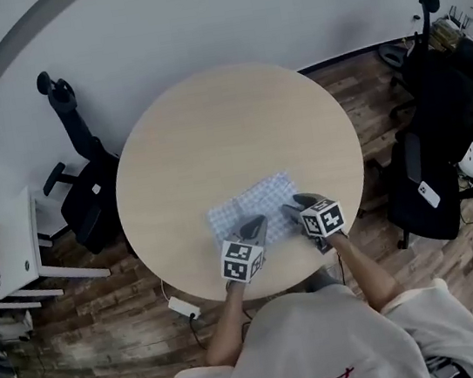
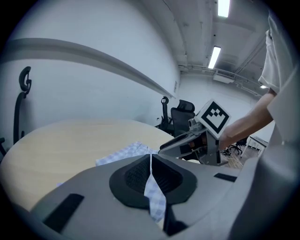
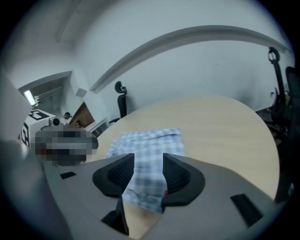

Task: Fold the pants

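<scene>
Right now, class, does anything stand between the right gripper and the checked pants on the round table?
Nothing visible does. The right gripper has its jaws apart at the near edge of the blue-and-white checked pants, which lie on the pale wooden round table. The left gripper is shut on a fold of the same cloth.

White shirt; grey left gripper, right gripper; black pads
</scene>
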`<state>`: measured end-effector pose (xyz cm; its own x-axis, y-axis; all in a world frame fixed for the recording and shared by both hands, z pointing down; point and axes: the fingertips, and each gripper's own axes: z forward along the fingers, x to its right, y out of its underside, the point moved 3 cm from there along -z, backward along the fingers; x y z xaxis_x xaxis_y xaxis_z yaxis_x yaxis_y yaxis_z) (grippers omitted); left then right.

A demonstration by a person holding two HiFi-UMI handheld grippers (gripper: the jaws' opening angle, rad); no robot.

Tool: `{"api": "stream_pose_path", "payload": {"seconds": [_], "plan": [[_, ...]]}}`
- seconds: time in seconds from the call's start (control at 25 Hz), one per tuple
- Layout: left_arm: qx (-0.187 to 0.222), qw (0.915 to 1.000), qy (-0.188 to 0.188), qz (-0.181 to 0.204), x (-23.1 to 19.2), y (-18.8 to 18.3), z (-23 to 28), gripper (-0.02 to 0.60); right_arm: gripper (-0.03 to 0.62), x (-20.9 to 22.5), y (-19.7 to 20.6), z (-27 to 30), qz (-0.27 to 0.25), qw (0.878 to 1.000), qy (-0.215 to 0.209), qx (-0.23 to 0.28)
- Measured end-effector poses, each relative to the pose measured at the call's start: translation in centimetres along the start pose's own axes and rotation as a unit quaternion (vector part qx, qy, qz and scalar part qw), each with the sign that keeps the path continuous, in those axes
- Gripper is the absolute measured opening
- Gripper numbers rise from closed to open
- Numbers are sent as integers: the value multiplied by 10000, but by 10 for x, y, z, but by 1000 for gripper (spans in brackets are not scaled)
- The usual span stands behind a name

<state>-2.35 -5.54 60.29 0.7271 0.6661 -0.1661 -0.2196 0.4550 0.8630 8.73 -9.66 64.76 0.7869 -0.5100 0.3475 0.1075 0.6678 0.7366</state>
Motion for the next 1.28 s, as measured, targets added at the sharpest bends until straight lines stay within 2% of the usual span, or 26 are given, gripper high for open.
{"api": "stream_pose_path", "payload": {"seconds": [0.16, 0.36, 0.6, 0.72, 1.0, 1.16, 1.28], "plan": [[-90, 9998, 172, 110, 16, -7, 20, 38, 202, 53, 20, -19, 712, 9969, 328, -93], [-192, 9998, -9, 60, 14, -6, 26, 38, 202, 72, 38, -14, 1298, 9913, 106, -212], [-116, 9988, -366, -299, -9, -10, 21, 38, 153, 72, 40, 6, 1393, 9889, -230, -473], [-152, 9986, -390, -323, -12, -12, 25, 38, 98, 72, 39, 8, 1320, 9895, -337, -480], [-152, 9996, -97, -194, -6, -27, 52, 38, 81, 113, 22, -18, 1426, 9891, 365, 23], [-147, 9998, 116, -108, 1, -34, 67, 38, 81, 152, 13, -53, 1569, 9837, 836, 285], [-124, 9997, 214, -48, 5, -37, 71, 38, 80, 162, 7, -72, 1587, 9813, 1001, 437]]}}
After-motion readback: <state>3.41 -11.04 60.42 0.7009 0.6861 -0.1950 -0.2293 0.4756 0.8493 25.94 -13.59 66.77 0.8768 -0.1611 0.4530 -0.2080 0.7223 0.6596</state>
